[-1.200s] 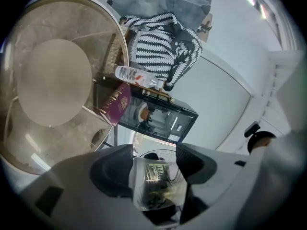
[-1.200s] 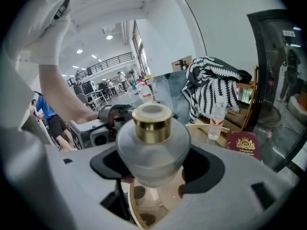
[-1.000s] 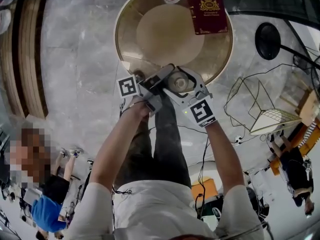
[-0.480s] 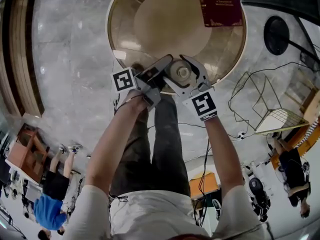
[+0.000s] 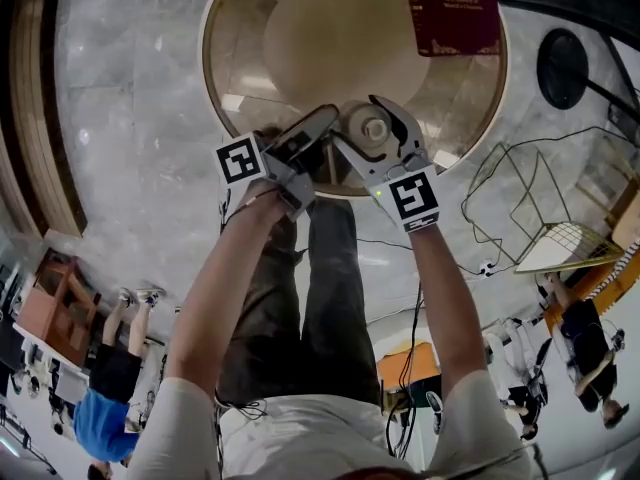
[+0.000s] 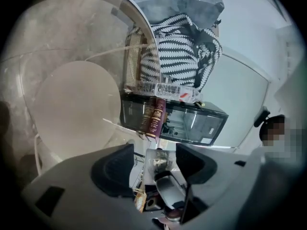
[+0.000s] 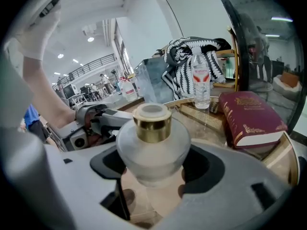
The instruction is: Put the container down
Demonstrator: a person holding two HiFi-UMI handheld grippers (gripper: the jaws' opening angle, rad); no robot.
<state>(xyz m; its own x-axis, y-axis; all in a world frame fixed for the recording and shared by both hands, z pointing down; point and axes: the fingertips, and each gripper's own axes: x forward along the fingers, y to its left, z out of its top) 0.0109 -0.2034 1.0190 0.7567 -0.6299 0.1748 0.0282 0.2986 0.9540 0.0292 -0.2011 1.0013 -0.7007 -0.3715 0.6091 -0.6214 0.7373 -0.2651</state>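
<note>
Right gripper [image 5: 375, 126] [image 7: 153, 169]: it is being clenched on the container, with one jaw pressed to each side of the round body.
Container [image 5: 372, 128] [image 7: 152, 143]: a frosted glass bottle with a gold collar is being held upright over the near edge of the glass table. Whether its base is touching the glass cannot be told.
Left gripper [image 5: 318, 138] [image 6: 153, 159]: it is being held released, with the jaws standing apart and nothing caught between the pads. It is being kept just beside the container, on that bottle's left in the head view.
Glass table [image 5: 240, 58]: a round top with a gold rim is being seen from above, with a pale round base showing through it.
Red book [image 5: 455, 8] [image 7: 252, 119]: it is lying flat on the far right part of the table, well apart from the container.
Water bottle [image 6: 168, 90] [image 7: 201, 83]: it is standing beyond the book, near the table's far edge.
Striped cloth [image 6: 177, 51] [image 7: 192, 49]: black and white fabric is being seen behind the water bottle.
</note>
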